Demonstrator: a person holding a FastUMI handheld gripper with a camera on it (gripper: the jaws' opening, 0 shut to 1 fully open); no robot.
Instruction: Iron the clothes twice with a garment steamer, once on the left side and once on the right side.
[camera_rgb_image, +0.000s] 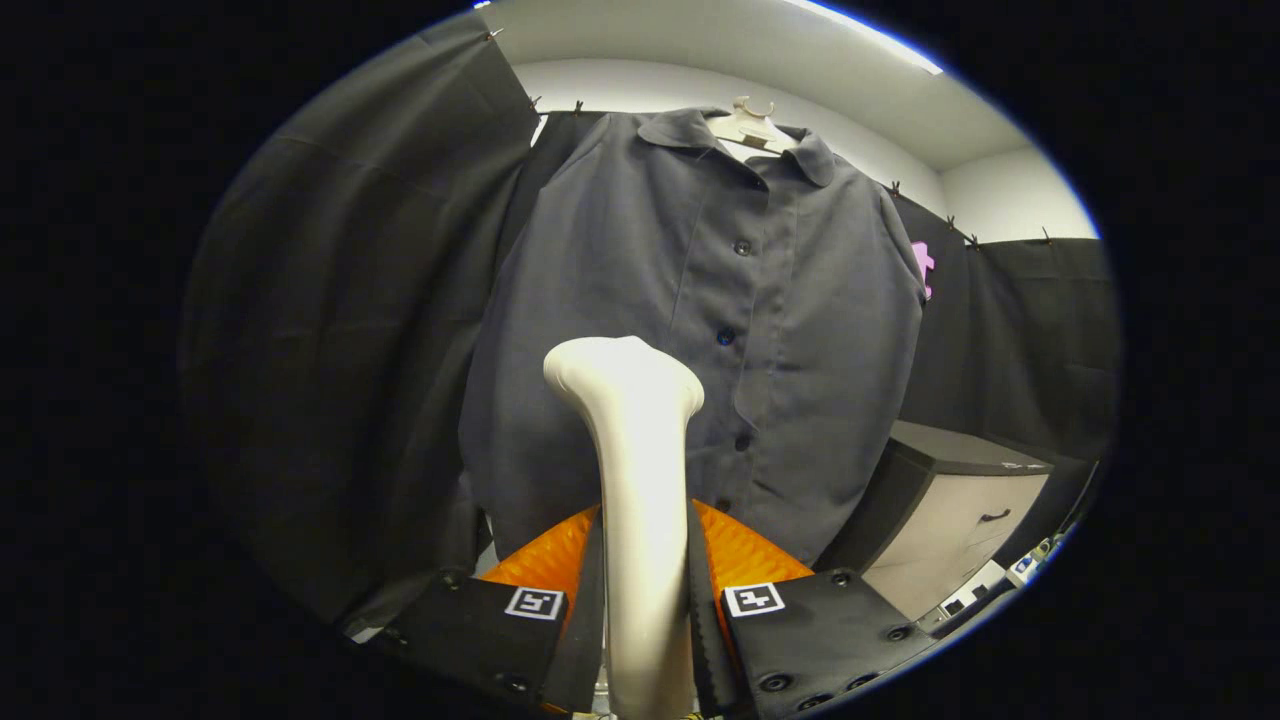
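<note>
Steamer (640, 480) clamped in tool (645, 600), head seemingly just before hanging shirt (760, 330), base hidden.

I see a smooth, slightly glossy plastic steamer (638, 480), a matt woven cloth shirt (800, 300), ribbed pads (745, 550) gripping.

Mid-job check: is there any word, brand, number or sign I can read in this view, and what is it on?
None can be read as words or numbers.
Gripper, shut on the steamer: a square black-and-white marker on each finger mount, a pattern, not text.
Shirt on its hanger: no print or tag in sight.
Cabinet: small stickers on top, too small to read.
</note>
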